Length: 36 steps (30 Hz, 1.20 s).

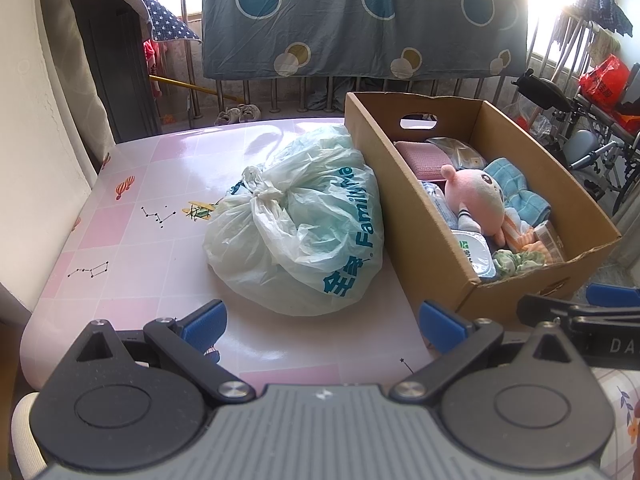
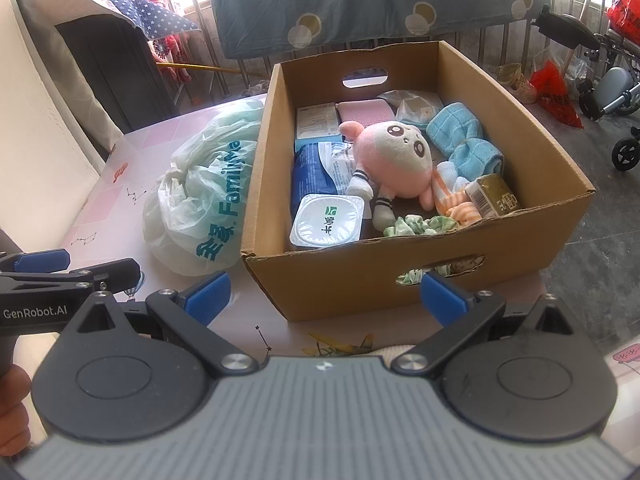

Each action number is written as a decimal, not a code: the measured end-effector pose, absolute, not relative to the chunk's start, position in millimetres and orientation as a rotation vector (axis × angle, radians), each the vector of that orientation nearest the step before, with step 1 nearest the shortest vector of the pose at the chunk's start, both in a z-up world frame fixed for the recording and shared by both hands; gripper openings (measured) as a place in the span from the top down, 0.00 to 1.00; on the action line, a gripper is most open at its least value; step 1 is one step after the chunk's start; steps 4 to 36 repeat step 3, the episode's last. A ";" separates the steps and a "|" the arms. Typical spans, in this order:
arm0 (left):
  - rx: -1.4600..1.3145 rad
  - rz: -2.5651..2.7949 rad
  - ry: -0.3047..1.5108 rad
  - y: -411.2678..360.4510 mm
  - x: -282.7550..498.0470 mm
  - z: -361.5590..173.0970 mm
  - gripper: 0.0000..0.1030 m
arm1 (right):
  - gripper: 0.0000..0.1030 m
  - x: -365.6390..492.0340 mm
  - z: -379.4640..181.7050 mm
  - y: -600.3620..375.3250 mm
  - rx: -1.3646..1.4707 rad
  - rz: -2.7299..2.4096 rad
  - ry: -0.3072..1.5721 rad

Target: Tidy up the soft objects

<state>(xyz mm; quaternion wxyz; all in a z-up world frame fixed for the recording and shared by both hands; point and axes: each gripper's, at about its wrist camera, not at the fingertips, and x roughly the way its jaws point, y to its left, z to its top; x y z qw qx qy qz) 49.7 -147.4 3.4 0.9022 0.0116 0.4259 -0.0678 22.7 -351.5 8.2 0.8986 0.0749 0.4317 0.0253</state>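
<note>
While held low over the near edge of the pink worktop (image 1: 132, 240), left tool (image 1: 322, 324) with blue pads (image 1: 206, 322) spread wide apart, gripping nothing. Just beyond it, a knotted pale-green plastic bag (image 1: 304, 224), resting on the worktop and pressed against the left wall of a cardboard box (image 1: 404, 208). Right tool (image 2: 326, 298) likewise spread wide and empty, facing the box's near wall, close to the handle cutout. Inside the box: a pink plush toy (image 2: 394, 160) lying in the middle, a blue towel (image 2: 466, 142) to its right, a green scrunchie (image 2: 420, 226) against the near wall, a foil-lidded tub (image 2: 328, 222) at near left, a blue packet (image 2: 312, 174) behind the tub, a small carton (image 2: 494, 196) at near right. Worktop glossy, printed with pink squares, constellations and small aircraft. Beyond the far edge, a grey-blue sheet with circles (image 1: 360, 20) hung over railings, bright windows behind; a wheelchair (image 2: 612, 80) at far right.
</note>
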 end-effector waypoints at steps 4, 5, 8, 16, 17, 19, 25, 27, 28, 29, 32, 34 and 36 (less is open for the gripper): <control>0.022 -0.139 0.881 -146.5 49.2 2.8 0.00 | 0.01 22.7 8.2 -351.5 0.155 0.053 0.893; 0.022 -0.139 0.881 -146.5 49.2 2.8 0.00 | 0.01 22.7 8.2 -351.5 0.155 0.053 0.893; 0.022 -0.139 0.881 -146.5 49.2 2.8 0.00 | 0.01 22.7 8.2 -351.5 0.155 0.053 0.893; 0.022 -0.139 0.881 -146.5 49.2 2.8 0.00 | 0.01 22.7 8.2 -351.5 0.155 0.053 0.893; 0.022 -0.139 0.881 -146.5 49.2 2.8 0.00 | 0.01 22.7 8.2 -351.5 0.155 0.053 0.893; 0.022 -0.139 0.881 -146.5 49.2 2.8 0.00 | 0.01 22.7 8.2 -351.5 0.155 0.053 0.893; 0.022 -0.139 0.881 -146.5 49.2 2.8 0.00 | 0.01 22.7 8.2 -351.5 0.155 0.053 0.893; 0.022 -0.139 0.881 -146.5 49.2 2.8 0.00 | 0.01 22.7 8.2 -351.5 0.155 0.053 0.893; 0.022 -0.139 0.881 -146.5 49.2 2.8 0.00 | 0.01 22.7 8.2 -351.5 0.155 0.053 0.893; 0.022 -0.139 0.881 -146.5 49.2 2.8 0.00 | 0.01 22.7 8.2 -351.5 0.155 0.053 0.893; 0.022 -0.139 0.881 -146.5 49.2 2.8 0.00 | 0.01 22.7 8.2 -351.5 0.155 0.053 0.893; 0.022 -0.139 0.881 -146.5 49.2 2.8 0.00 | 0.01 22.7 8.2 -351.5 0.155 0.053 0.893; 0.022 -0.139 0.881 -146.5 49.2 2.8 0.00 | 0.01 22.7 8.2 -351.5 0.155 0.053 0.893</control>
